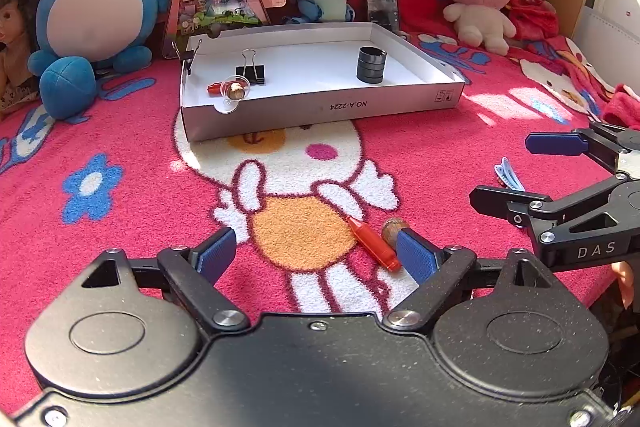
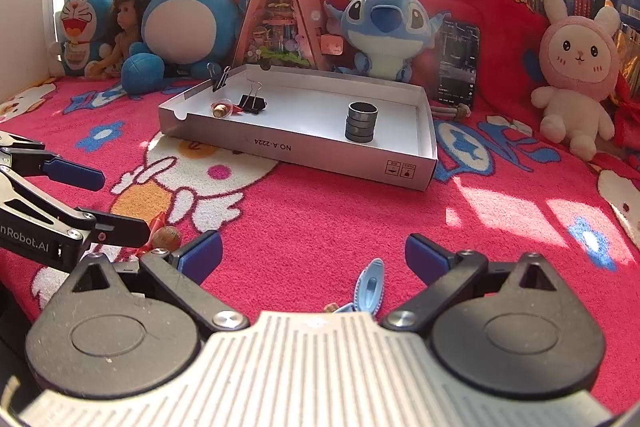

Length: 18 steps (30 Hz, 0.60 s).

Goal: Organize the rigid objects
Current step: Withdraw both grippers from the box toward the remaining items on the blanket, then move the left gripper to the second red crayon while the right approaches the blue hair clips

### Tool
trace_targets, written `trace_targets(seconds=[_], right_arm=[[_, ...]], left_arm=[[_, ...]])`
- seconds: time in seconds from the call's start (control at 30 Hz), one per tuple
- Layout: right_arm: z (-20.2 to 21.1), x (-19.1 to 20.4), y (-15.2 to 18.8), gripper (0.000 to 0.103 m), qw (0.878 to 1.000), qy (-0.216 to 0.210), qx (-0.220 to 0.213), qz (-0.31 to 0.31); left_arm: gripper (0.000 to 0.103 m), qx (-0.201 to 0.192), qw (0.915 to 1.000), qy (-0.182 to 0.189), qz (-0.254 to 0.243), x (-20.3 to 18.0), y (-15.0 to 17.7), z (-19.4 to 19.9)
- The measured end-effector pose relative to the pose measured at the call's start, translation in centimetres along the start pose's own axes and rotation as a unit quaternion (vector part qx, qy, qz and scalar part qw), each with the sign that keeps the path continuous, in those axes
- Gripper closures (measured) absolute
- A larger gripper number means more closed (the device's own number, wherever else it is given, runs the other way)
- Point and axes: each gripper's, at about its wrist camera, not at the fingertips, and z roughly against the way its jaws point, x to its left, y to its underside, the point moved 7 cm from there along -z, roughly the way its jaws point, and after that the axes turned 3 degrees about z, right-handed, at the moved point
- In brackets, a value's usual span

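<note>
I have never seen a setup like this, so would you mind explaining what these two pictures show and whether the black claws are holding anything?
No robot here: a person carries a handheld two-finger gripper in each hand, each with a wide-angle camera looking along its fingers. One picture is from the left gripper, the other from the right gripper; each also sees the other at its edge. Both are open and hold nothing.

They hover over a red cartoon blanket. Near the left one lie an orange crayon-like stick and an acorn-like nut; by the right one lies a blue hair clip. Further back a white box lid holds a binder clip, stacked dark rings and a few small items. Plush toys sit behind.
</note>
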Motion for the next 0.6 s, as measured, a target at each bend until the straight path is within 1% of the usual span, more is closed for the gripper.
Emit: trace_targets(seconds=[0.3, 0.43, 0.53, 0.6], right_arm=[[0.3, -0.2, 1.3, 0.001, 1.0, 0.005, 0.011, 0.001], [0.4, 0.0, 1.6, 0.001, 1.0, 0.007, 0.013, 0.007], [0.6, 0.0, 2.0, 0.001, 1.0, 0.008, 0.017, 0.01], [0.8, 0.0, 2.3, 0.003, 1.0, 0.008, 0.018, 0.008]], left_arm=[[0.017, 0.003, 1.0, 0.005, 0.001, -0.4, 0.9, 0.0], [0.017, 0.0, 0.9999, 0.009, -0.014, -1.0, 1.1, 0.2], [0.019, -0.001, 0.9996, 0.01, -0.024, -1.5, 1.3, 0.1], [0.023, -0.001, 0.9997, 0.009, -0.024, -1.7, 1.3, -0.1]])
